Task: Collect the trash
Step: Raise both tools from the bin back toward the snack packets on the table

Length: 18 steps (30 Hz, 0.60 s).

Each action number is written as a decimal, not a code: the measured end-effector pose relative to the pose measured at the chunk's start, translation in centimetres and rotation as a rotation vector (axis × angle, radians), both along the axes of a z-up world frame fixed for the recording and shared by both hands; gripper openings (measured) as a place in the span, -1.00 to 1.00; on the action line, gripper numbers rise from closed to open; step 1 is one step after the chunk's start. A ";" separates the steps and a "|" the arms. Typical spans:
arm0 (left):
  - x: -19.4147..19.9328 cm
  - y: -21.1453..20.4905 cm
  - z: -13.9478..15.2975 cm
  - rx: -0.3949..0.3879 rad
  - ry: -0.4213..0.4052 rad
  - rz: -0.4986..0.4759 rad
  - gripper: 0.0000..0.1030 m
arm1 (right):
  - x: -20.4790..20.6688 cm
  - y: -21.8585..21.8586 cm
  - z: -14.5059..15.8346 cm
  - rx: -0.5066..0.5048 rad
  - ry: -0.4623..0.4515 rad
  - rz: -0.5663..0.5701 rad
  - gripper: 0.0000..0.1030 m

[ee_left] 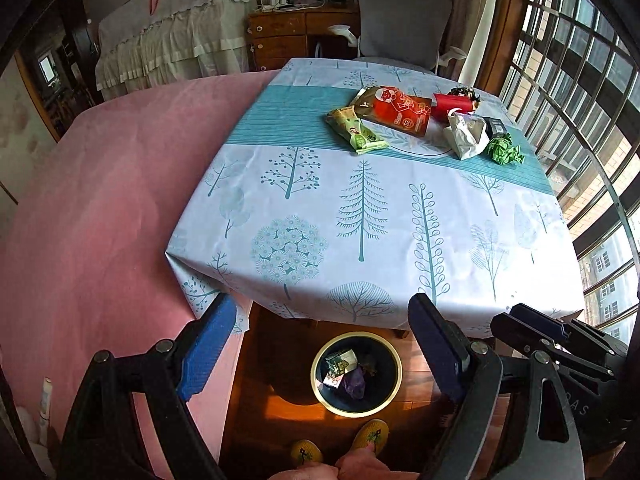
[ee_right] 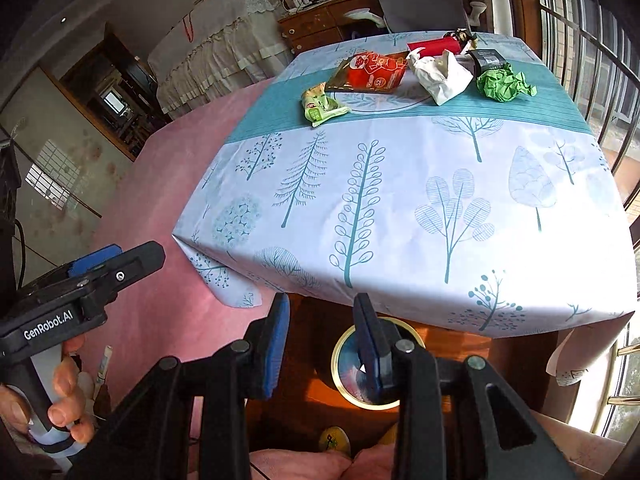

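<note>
Trash lies at the far side of the table: a green snack wrapper [ee_left: 357, 132] [ee_right: 322, 106], a red and brown packet [ee_left: 394, 109] [ee_right: 370, 72], a red wrapper [ee_left: 452, 105] [ee_right: 434, 45], crumpled white paper [ee_left: 466, 136] [ee_right: 440, 73], a dark packet [ee_left: 496, 126] [ee_right: 487, 60] and a crumpled green paper ball [ee_left: 505, 150] [ee_right: 504, 83]. A dark trash bin [ee_left: 357, 374] [ee_right: 370, 368] with a cream rim stands on the floor below the near table edge and holds several wrappers. My left gripper [ee_left: 320, 344] is open and empty above the bin. My right gripper [ee_right: 322, 338] is open and empty beside it.
The table wears a tree-print cloth [ee_left: 360, 216] [ee_right: 420, 200]. A pink bed [ee_left: 100, 200] lies to the left. A grey chair [ee_left: 404, 24] and wooden desk [ee_left: 288, 36] stand beyond the table. A barred window [ee_left: 580, 100] is on the right. Slippered feet [ee_left: 370, 434] are by the bin.
</note>
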State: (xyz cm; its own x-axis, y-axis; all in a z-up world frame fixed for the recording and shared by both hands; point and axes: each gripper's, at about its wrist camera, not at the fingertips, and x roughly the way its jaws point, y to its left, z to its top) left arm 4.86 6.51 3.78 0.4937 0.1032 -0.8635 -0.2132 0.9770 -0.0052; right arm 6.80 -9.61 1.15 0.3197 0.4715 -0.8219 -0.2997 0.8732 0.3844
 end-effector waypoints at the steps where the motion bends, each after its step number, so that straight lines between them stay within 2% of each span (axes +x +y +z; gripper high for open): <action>1: 0.5 -0.1 0.4 0.006 -0.006 0.005 0.68 | 0.4 -0.1 0.5 0.006 -0.018 0.005 -0.34; 10: 5.3 -0.2 0.8 0.005 0.027 0.031 0.62 | 4.3 -1.1 3.3 0.029 -0.114 0.023 -0.34; 12: 6.7 0.3 0.3 -0.019 0.048 0.043 0.61 | 5.3 -1.1 3.3 0.028 -0.119 0.016 -0.34; 18: 12.3 2.7 -2.4 -0.118 0.114 0.041 0.39 | 8.6 -1.1 2.8 0.026 -0.120 -0.025 -0.34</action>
